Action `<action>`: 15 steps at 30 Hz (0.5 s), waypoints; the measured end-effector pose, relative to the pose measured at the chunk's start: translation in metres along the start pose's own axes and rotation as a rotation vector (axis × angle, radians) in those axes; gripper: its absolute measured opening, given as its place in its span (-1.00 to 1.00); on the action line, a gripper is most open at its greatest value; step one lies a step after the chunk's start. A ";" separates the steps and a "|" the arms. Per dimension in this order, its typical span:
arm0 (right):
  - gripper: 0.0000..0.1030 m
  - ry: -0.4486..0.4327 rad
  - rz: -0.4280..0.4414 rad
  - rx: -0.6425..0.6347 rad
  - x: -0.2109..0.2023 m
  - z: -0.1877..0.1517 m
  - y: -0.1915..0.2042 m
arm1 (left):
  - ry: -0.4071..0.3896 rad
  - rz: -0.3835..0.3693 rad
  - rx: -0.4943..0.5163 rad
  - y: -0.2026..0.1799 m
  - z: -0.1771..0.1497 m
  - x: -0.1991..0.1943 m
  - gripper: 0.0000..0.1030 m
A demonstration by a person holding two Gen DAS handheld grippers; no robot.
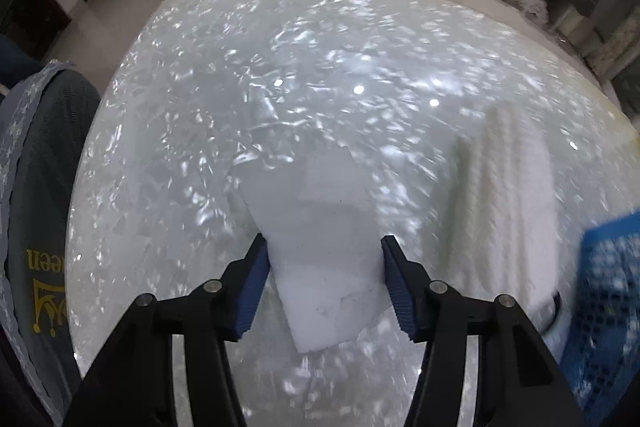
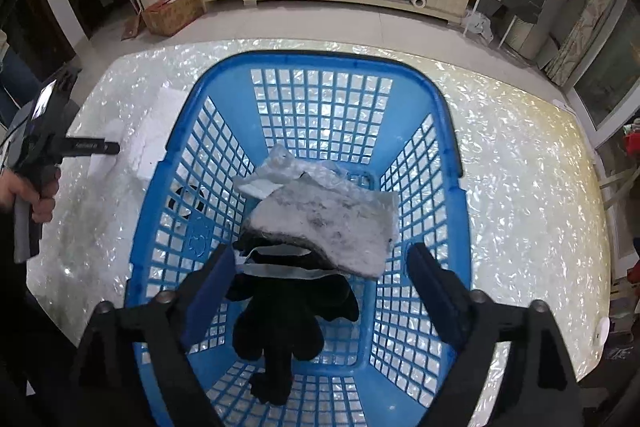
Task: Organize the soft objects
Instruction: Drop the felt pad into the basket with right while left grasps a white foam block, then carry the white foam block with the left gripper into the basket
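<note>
Left gripper (image 1: 325, 273): points down at the table, its blue pads pressed on both sides of a white foam block (image 1: 320, 247) (the picture is blurred)
Foam block: in the left gripper's grasp, whether it touches the table I cannot tell
White cloth (image 1: 504, 203): lies on the table right of the block, just beside the basket's corner
Right gripper (image 2: 320, 275): hangs over the basket, fingers wide apart, nothing between the pads
Basket (image 2: 208, 91): blue, latticed, on the table in the middle of the right view
Grey pad (image 2: 332, 219): in the basket, resting partly on the black glove
Black glove (image 2: 280, 327): on the basket floor, at the near end
Crumpled plastic (image 2: 288, 163): in the basket, far side of the pad
Table (image 2: 520, 155): pearly, glossy top
Hand (image 2: 28, 195): at left edge, grips the left gripper's handle
</note>
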State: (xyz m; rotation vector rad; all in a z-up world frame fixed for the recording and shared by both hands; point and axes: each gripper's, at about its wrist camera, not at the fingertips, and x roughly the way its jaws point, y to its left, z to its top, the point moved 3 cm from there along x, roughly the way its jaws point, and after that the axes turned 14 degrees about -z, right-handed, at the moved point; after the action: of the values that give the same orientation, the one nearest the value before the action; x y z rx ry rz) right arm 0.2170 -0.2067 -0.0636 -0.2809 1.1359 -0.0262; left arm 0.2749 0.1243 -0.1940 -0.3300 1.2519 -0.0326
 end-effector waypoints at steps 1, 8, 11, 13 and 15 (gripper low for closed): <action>0.79 0.000 0.001 0.008 -0.003 -0.002 -0.001 | -0.001 -0.011 0.017 -0.005 -0.003 -0.007 0.03; 1.00 -0.029 -0.044 0.060 -0.015 -0.018 -0.013 | -0.022 -0.079 0.159 -0.046 -0.027 -0.057 0.03; 1.00 -0.037 -0.053 0.078 -0.020 -0.026 -0.020 | -0.037 -0.109 0.219 -0.067 -0.041 -0.080 0.03; 1.00 -0.042 -0.053 0.086 -0.024 -0.032 -0.023 | -0.042 -0.138 0.245 -0.083 -0.050 -0.093 0.03; 1.00 -0.046 -0.052 0.094 -0.027 -0.038 -0.027 | -0.043 -0.160 0.272 -0.098 -0.061 -0.105 0.03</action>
State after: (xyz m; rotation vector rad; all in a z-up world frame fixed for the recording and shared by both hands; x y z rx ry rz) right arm 0.1748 -0.2367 -0.0481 -0.2266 1.0787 -0.1183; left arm 0.1993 0.0388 -0.0879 -0.1925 1.1597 -0.3289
